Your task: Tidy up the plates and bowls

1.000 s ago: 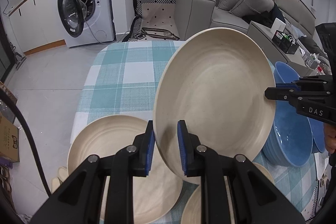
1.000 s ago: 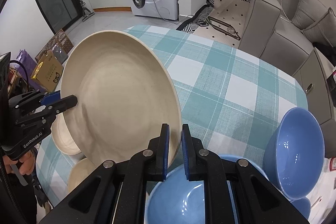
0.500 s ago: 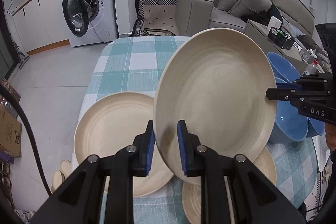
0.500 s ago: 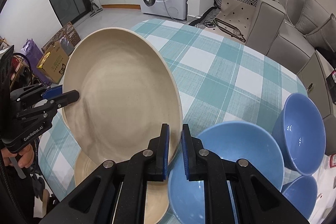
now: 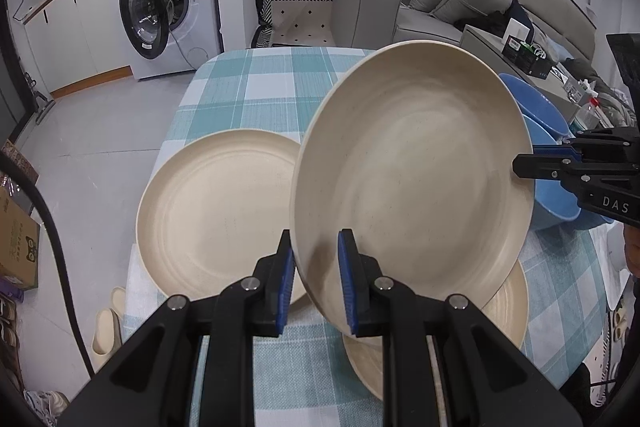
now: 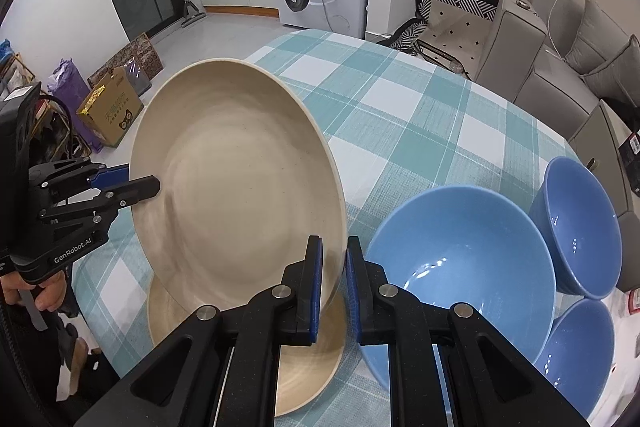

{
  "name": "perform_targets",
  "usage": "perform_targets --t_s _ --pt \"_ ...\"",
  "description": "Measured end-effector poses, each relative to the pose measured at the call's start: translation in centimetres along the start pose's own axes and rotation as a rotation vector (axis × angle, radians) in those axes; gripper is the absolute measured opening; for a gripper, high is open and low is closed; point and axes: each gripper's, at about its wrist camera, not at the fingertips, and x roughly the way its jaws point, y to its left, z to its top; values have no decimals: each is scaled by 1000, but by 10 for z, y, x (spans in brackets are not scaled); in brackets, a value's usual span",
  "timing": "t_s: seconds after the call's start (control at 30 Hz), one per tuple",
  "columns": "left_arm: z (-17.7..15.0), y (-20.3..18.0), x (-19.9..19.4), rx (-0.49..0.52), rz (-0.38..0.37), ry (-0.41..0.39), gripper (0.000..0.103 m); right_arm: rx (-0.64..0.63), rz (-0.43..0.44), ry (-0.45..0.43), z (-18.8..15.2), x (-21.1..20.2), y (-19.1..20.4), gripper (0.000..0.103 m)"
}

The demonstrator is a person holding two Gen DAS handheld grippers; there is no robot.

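Held plate [image 5: 412,163] has been lifted higher off the checked table [image 5: 248,95] since 1 s ago. Left gripper [image 5: 316,283] pinches its rim at 6 o'clock; right gripper [image 6: 332,283] pinches the opposite edge. Two more plates [image 5: 216,211] lie below, blue bowls [image 6: 460,259] at 3 o'clock.

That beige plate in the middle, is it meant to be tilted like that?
The raised plate is tilted steeply above the table, pinched at opposite rims by the left gripper and right gripper. Nothing looks spilled or broken.
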Motion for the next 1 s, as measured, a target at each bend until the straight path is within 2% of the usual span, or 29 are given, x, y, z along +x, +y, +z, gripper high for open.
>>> perform_targets --t_s 0.53,1.0 --pt "-30 -11 1 19 4 17 19 -26 -23 29 -45 6 13 12" --pt "-37 -21 4 56 -1 34 19 -25 -18 70 -74 16 12 12"
